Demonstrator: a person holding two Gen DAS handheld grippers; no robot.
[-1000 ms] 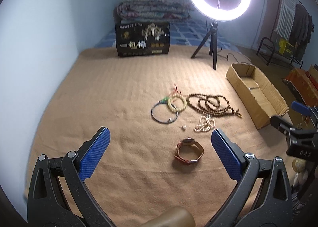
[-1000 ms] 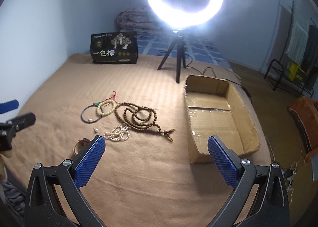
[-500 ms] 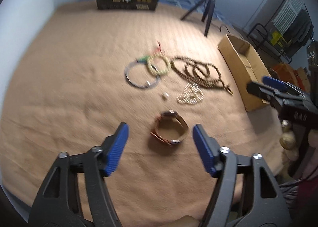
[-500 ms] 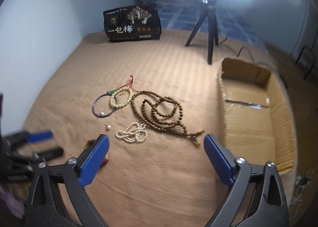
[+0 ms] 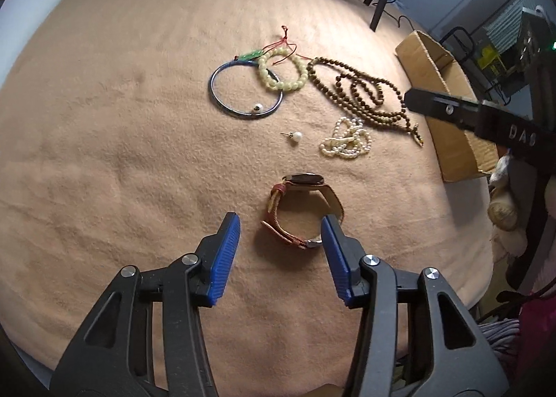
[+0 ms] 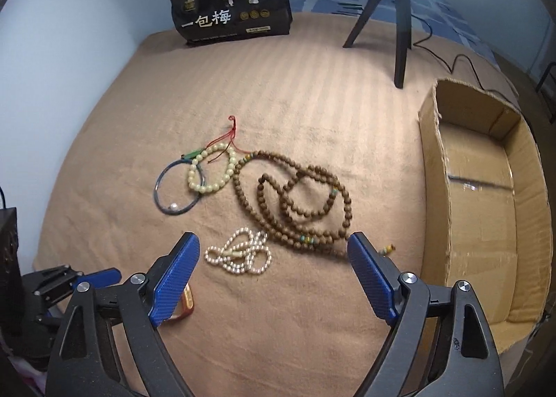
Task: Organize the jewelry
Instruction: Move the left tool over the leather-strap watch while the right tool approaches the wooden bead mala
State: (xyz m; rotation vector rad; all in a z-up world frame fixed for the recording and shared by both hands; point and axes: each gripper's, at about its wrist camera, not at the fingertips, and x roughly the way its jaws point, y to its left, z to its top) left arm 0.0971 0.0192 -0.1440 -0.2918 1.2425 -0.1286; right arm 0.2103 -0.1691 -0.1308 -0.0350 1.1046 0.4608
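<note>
The left tool (image 5: 279, 233) points steeply down over the watch (image 5: 304, 211), its jaws apart and closing; the near loop of the red strap sits between the blue pads, but neither pad presses on it yet. The right tool (image 6: 274, 254) has its jaws spread wide and narrowing a little, hanging over the white pearl string (image 6: 239, 252) and the near edge of the long brown bead necklace (image 6: 295, 199), gripping nothing

Moving outward, all the jewelry I can see lies loose on the tan blanket (image 5: 104, 119): the watch closest, a single pearl earring (image 5: 295, 136) just beyond it, the pearl string beside that, then the brown necklace coiled in loops, and farther back a pale green bead bracelet (image 5: 283, 72) overlapping a blue bangle (image 5: 245, 92), with a red cord (image 6: 231, 134) trailing off

The cardboard box (image 6: 431, 167) at the right stands open, and its bottom shows only tape and bare card. That looks like the place the pieces should go, so I judge the sorting has barely begun: nothing is put away, the watch seems to be the first pick, and every other piece is left to do
</note>
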